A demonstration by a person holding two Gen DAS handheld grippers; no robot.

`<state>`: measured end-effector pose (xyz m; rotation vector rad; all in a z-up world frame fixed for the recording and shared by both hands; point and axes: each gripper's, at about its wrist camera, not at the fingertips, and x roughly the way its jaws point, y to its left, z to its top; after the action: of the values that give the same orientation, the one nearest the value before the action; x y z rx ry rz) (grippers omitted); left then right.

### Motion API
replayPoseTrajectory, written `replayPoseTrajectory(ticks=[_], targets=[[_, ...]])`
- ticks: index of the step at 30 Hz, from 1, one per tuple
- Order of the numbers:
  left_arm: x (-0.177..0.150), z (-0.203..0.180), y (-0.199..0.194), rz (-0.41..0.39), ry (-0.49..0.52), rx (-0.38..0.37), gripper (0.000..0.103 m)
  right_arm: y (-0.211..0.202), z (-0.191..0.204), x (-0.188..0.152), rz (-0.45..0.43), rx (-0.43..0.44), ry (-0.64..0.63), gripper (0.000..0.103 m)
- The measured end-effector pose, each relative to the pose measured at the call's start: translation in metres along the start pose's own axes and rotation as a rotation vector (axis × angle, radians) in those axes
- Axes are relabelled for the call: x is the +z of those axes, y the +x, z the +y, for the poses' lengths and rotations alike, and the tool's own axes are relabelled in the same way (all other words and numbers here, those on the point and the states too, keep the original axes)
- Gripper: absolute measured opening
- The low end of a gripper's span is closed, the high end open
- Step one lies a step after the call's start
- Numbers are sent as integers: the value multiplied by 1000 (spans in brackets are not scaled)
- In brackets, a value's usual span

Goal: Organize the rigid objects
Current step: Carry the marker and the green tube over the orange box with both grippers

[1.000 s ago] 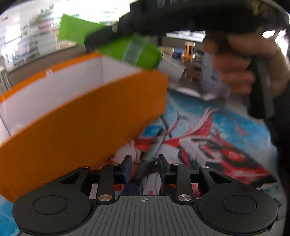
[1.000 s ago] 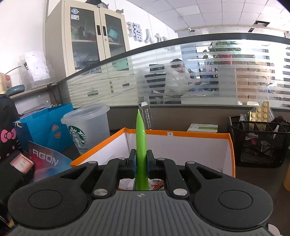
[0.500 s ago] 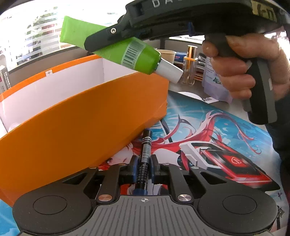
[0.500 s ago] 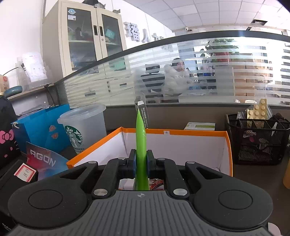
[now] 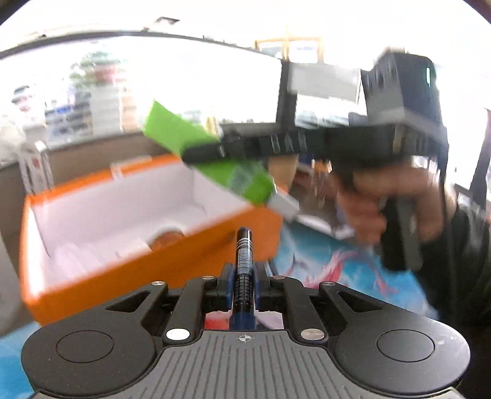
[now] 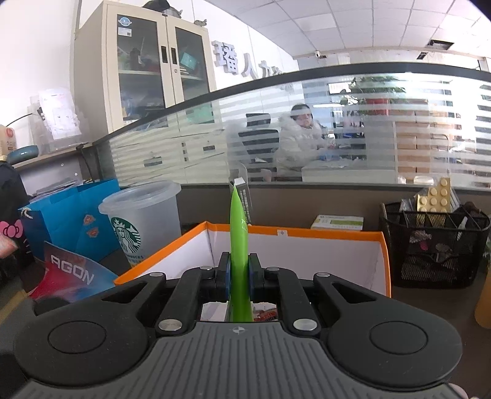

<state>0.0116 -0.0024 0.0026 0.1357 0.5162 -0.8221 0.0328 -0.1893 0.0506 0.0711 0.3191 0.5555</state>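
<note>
Clamping a black marker (image 5: 244, 261), the left gripper (image 5: 244, 282) faces the orange box (image 5: 153, 270); the right gripper (image 6: 239, 276) pinches a green tube (image 6: 238, 239).

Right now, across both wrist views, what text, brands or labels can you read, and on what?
"AGON": red and blue mat.
"STARBUCKS" with the logo: frosted plastic cup.
Large raised characters on the wall: only "人" is sure.
Print on the black pen, barcode on the green tube, cabinet stickers: too small or blurred.
</note>
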Motion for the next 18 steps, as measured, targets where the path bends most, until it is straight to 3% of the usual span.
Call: replayPoseTrajectory(ticks=[9, 18], targets=[[35, 28, -35, -117, -50, 85, 11, -10, 8, 28, -70, -14, -28, 10], [70, 79, -21, -159, -149, 202, 11, 15, -7, 49, -82, -68, 19, 10]])
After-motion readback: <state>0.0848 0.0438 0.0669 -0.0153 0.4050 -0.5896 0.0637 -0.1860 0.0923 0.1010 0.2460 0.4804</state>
